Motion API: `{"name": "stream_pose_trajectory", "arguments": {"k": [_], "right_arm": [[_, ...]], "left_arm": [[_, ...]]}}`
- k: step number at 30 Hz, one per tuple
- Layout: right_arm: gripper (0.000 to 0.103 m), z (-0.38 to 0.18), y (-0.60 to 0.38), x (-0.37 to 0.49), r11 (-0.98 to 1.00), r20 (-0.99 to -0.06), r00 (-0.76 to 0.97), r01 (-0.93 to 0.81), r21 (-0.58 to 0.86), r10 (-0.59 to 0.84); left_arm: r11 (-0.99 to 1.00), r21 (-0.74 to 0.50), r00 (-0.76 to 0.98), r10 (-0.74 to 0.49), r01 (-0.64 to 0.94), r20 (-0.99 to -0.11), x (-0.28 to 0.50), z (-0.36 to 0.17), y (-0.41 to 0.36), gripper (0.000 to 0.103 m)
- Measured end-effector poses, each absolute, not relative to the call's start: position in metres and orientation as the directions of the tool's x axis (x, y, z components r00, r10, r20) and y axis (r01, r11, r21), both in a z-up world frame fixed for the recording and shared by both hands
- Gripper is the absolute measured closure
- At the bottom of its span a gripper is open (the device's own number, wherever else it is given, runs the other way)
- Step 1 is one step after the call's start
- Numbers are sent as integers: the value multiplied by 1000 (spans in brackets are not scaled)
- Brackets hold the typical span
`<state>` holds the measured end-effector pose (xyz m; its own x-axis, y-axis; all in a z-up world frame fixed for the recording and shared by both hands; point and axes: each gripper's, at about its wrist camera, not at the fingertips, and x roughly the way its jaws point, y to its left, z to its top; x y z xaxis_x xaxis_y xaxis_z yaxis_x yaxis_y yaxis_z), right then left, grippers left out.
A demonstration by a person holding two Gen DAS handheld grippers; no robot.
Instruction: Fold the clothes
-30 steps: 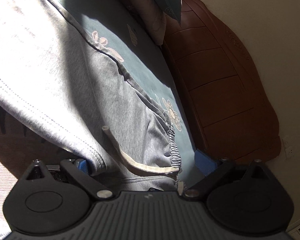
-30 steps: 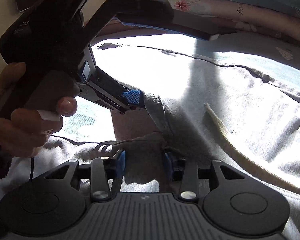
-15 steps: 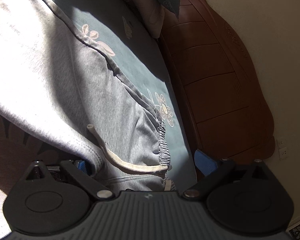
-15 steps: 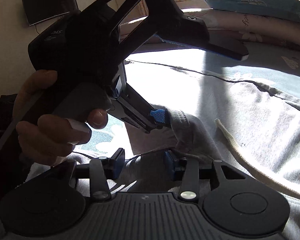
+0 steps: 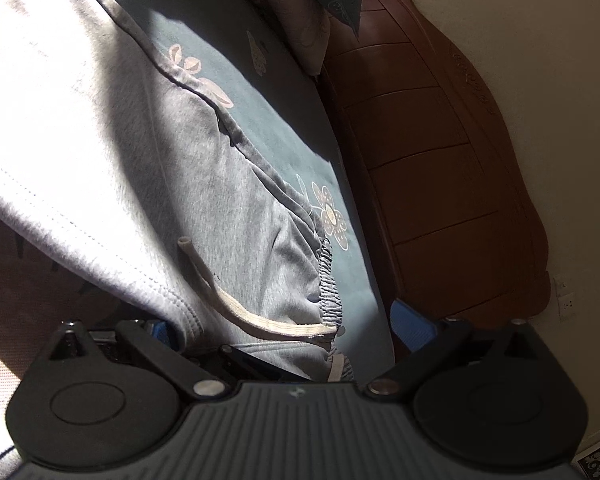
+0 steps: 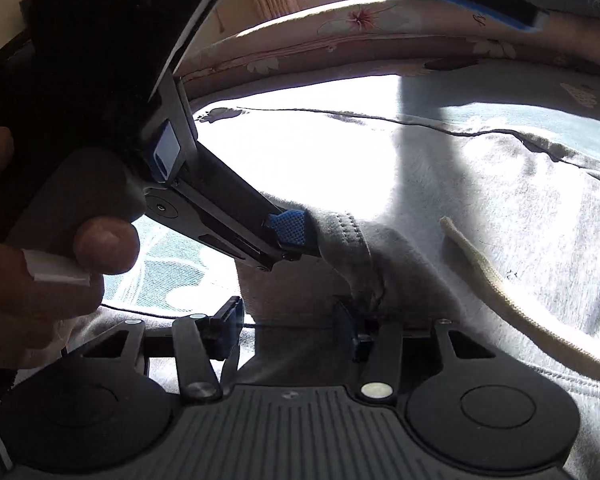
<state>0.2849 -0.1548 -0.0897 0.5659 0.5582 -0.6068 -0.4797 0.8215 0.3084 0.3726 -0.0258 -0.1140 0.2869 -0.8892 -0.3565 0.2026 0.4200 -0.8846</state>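
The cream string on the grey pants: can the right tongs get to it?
Probably yes. The cream string lies bare on the grey pants, beside the right tongs, which have been opening with only a fabric fold between them.

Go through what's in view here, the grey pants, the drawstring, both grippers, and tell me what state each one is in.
Pants: spread on the bed, waistband corner bunched.
Drawstring: loose, lying on the fabric.
Left gripper: jaws wide open, fabric between them.
Right gripper: jaws have just been opening, fabric between them, unpinched.
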Motion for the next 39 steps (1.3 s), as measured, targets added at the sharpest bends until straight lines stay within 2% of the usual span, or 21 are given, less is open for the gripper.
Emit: {"name": "stream_pose_trajectory", "arguments": {"k": [5, 10, 13, 16, 19, 24, 29, 32, 33, 34, 35, 39], "right_arm": [[48, -72, -171, 262, 821, -595, 579, -489, 294, 558], [45, -85, -213, 249, 877, -668, 578, -394, 275, 469], [44, -72, -240, 224, 877, -639, 604, -379, 295, 476], [44, -53, -277, 202, 923, -596, 704, -290, 255, 385], [43, -44, -329, 196, 963, -578, 777, -137, 231, 249], [43, -57, -418, 218, 956, -602, 782, 28, 293, 162], [43, -82, -454, 269, 926, -648, 728, 50, 375, 223], [43, -93, -456, 286, 901, -638, 719, 40, 432, 274], [47, -93, -452, 287, 911, -638, 724, 32, 412, 263], [72, -94, -448, 288, 920, -637, 729, 24, 392, 252], [78, -94, -443, 289, 928, -636, 734, 17, 371, 241], [83, -91, -443, 287, 939, -611, 762, 10, 344, 215]], "left_arm": [[444, -877, 305, -874, 186, -378, 361, -119, -10, 2], [488, -863, 316, -846, 135, -429, 340, -129, 12, 2], [526, -843, 322, -822, 113, -470, 327, -131, 20, 2], [519, -846, 334, -823, 118, -459, 317, -126, 21, 2], [552, -821, 334, -809, 148, -483, 309, -118, 10, 2], [659, -714, 338, -745, 236, -575, 293, -112, -18, 2], [774, -543, 382, -633, 326, -673, 273, -114, -45, 2], [799, -489, 425, -601, 350, -678, 264, -115, -53, 1], [804, -479, 434, -594, 353, -677, 262, -115, -54, 1], [807, -474, 440, -590, 352, -677, 262, -115, -55, 1], [810, -468, 444, -585, 352, -679, 261, -115, -55, 1], [825, -433, 451, -563, 364, -693, 259, -114, -59, 1]]}}
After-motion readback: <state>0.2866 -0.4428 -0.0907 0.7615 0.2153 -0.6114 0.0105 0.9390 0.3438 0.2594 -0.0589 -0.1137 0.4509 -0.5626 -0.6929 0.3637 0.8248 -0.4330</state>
